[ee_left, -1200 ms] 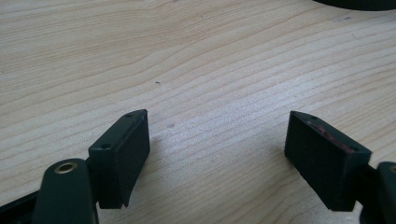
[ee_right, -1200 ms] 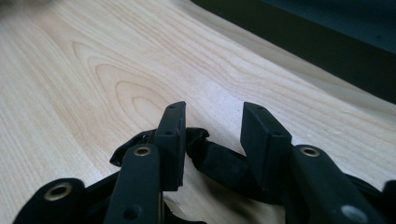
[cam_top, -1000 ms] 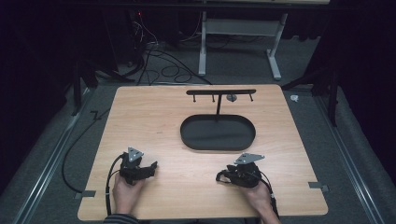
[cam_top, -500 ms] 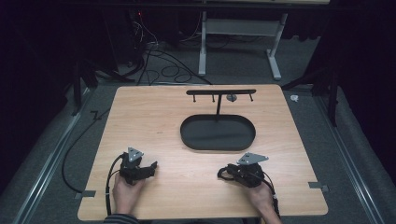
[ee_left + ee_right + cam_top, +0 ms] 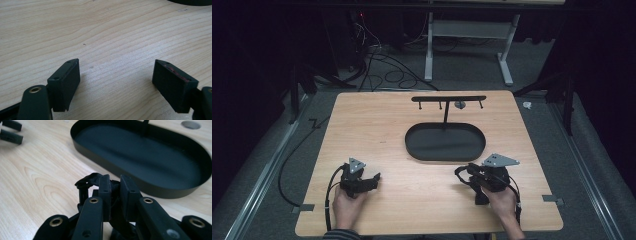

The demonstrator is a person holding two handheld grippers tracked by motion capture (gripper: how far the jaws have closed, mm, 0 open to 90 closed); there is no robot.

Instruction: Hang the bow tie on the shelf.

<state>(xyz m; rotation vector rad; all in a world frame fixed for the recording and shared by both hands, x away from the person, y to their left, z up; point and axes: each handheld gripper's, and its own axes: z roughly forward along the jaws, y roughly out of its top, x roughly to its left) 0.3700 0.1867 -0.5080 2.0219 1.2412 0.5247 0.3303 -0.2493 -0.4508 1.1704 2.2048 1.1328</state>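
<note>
We judge pick-up step in hand: right gripper [image 5: 115, 183] jaws pinching small black looped item [image 5: 86, 182], just beside oval tray [image 5: 155, 191]. Left gripper [image 5: 116, 75] jaws spread, nothing between, over bare table [image 5: 105, 30]. Next, we reckon: lift item clear of tray rim, carry it toward hook bar [image 5: 448, 98].

Bare light wooden surface [image 5: 377, 125] left and front; shallow black oval metal tray [image 5: 417, 149] with T-shaped black hook stand [image 5: 445, 107] blocks centre-back.

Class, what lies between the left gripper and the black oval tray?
Nothing: bare tabletop separates left gripper and tray, per the high view.
</note>
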